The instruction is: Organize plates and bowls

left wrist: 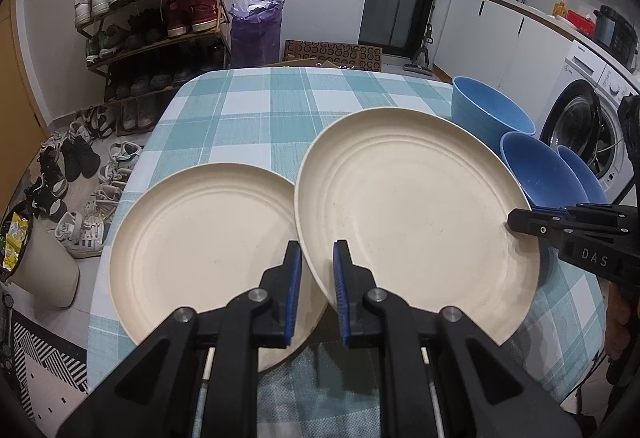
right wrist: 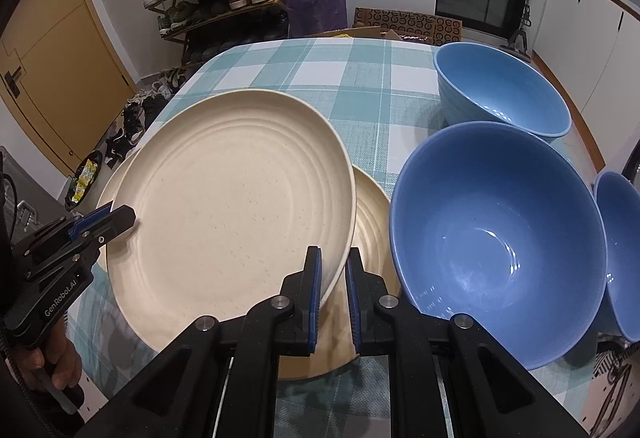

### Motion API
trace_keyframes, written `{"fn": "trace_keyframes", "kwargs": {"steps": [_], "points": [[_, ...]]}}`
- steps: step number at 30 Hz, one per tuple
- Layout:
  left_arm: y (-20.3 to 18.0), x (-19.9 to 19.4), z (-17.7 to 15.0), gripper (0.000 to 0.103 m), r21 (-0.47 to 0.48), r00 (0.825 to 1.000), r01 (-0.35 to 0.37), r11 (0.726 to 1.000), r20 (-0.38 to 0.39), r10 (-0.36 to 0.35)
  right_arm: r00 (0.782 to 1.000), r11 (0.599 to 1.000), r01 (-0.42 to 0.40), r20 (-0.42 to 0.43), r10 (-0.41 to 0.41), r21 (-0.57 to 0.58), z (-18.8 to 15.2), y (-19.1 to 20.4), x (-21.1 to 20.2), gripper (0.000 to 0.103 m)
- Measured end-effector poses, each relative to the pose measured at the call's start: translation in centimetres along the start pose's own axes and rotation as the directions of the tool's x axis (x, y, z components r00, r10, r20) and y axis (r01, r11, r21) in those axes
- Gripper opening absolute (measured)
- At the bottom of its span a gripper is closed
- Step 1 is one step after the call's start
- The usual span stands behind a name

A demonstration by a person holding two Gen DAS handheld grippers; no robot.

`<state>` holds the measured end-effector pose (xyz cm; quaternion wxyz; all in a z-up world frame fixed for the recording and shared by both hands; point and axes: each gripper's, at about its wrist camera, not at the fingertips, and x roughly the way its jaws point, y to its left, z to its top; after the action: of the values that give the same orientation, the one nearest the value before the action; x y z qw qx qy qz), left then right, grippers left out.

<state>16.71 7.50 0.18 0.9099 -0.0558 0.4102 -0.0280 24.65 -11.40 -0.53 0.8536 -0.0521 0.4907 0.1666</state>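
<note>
- On the left of the surface [left wrist: 256,106], one cream plate [left wrist: 192,250] lies flat; your left hand-held gripper [left wrist: 316,258] pinches the raised plate [left wrist: 408,214] by its rim.
- In the middle, your right hand-held gripper [right wrist: 333,266] pinches its opposite rim; I judge stacking almost done.
- On the right, three blue bowls [right wrist: 496,234] stand apart, not nested.

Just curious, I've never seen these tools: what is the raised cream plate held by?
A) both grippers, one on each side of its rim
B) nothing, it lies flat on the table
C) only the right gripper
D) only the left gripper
A: the left gripper and the right gripper each clamp the rim of the raised plate, tilted above the other plate.
</note>
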Motion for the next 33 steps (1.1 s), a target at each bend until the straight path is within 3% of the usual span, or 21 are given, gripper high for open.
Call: {"fn": "trace_keyframes", "kwargs": {"steps": [33], "points": [[-1.7, 4.2, -0.8, 0.014, 0.065, 0.998, 0.001, 0.998, -0.069, 0.003, 0.987, 0.987, 0.158, 0.009, -0.158, -0.006, -3.1, -0.1, 1.8, 0.013]]}}
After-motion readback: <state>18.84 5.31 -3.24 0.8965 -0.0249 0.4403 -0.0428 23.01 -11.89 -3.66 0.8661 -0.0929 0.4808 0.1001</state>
